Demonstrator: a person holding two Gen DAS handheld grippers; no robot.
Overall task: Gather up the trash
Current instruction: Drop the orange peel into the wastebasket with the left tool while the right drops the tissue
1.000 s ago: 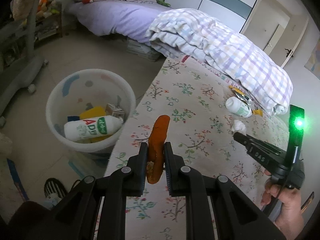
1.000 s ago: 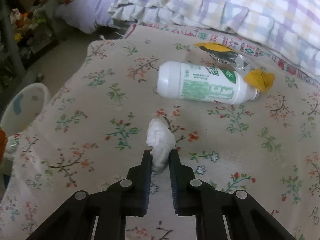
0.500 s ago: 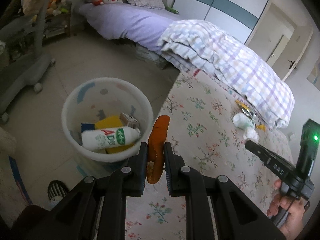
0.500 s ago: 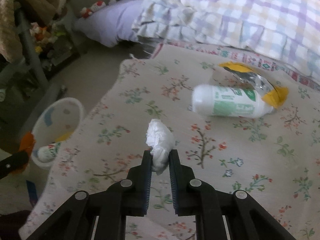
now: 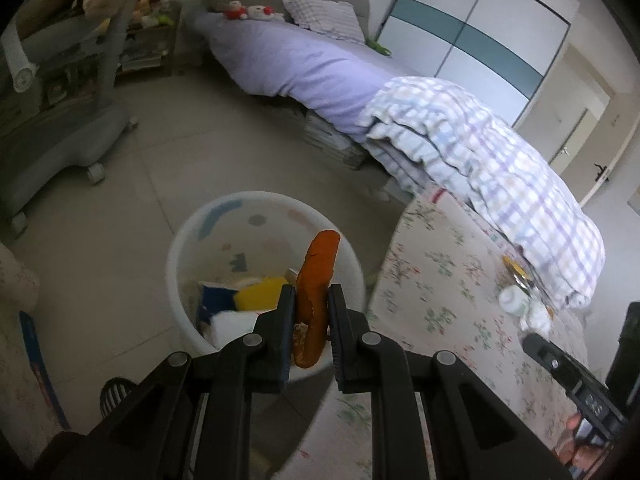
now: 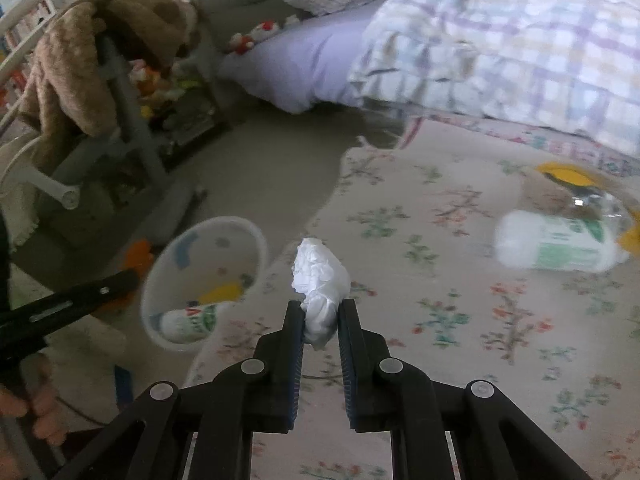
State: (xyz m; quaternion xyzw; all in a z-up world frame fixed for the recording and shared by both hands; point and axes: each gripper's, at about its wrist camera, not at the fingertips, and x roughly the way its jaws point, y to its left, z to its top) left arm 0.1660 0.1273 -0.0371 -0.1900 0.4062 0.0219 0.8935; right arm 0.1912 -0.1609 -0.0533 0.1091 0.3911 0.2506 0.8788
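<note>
On the floor at the left, just beside the bed's edge, stands the white trash bin (image 5: 224, 240), placed where litter from the bed can be dropped straight in; a white bottle, a yellow packet and a blue scrap already lie in it. The left gripper (image 5: 311, 312) hangs over the bin's near rim, its fingers nearly closed and pinching an orange peel (image 5: 316, 284) upright, which looks set for release into the bin. Further right, the right gripper (image 6: 320, 316) has its fingers clamped on a crumpled white tissue (image 6: 318, 280), held clear above the floral bedsheet (image 6: 460, 320) and pointing toward the bin, probably so it can follow the peel. At the far right, still on the sheet near the folded plaid quilt (image 6: 520, 48), lie a white bottle with a green label (image 6: 556, 246) and a yellow-and-silver wrapper (image 6: 576, 188), touching each other and not yet collected.
</note>
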